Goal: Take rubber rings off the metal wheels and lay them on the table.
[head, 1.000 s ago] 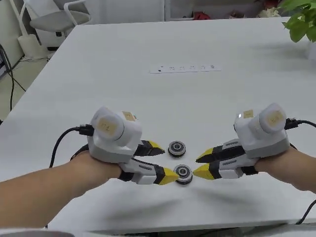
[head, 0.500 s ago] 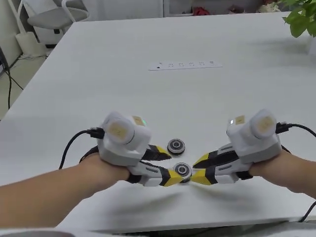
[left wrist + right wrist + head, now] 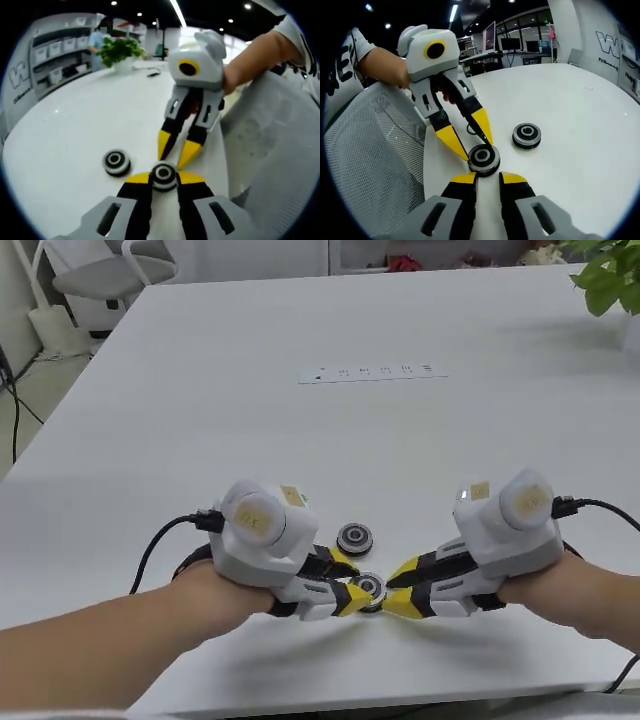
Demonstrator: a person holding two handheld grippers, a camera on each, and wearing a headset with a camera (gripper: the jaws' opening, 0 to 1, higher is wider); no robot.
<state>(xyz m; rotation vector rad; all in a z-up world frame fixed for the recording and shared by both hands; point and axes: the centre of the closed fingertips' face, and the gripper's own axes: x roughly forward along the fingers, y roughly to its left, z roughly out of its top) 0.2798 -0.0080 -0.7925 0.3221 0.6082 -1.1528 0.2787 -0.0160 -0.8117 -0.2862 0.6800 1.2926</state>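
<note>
Two small metal wheels with black rubber rings lie near the front edge of the white table (image 3: 300,440). The nearer wheel (image 3: 368,587) (image 3: 164,175) (image 3: 483,158) sits between the yellow tips of my left gripper (image 3: 350,582) (image 3: 164,178) (image 3: 477,149), which press on its rim from both sides. My right gripper (image 3: 395,588) (image 3: 488,178) (image 3: 174,150) points at the same wheel from the opposite side. Its tips stand slightly apart, just short of the ring, and hold nothing. The second wheel (image 3: 354,537) (image 3: 117,162) (image 3: 526,136) lies untouched a little farther back.
A white power strip (image 3: 365,372) lies mid-table. A green plant (image 3: 605,275) stands at the far right corner and an office chair (image 3: 100,270) beyond the far left. Cables trail from both grippers. The table's front edge runs just below the hands.
Both grippers moved inward toward the near wheel. The left gripper's jaws narrowed from wide apart to pressing on its rim. The right tips came up close to it.
</note>
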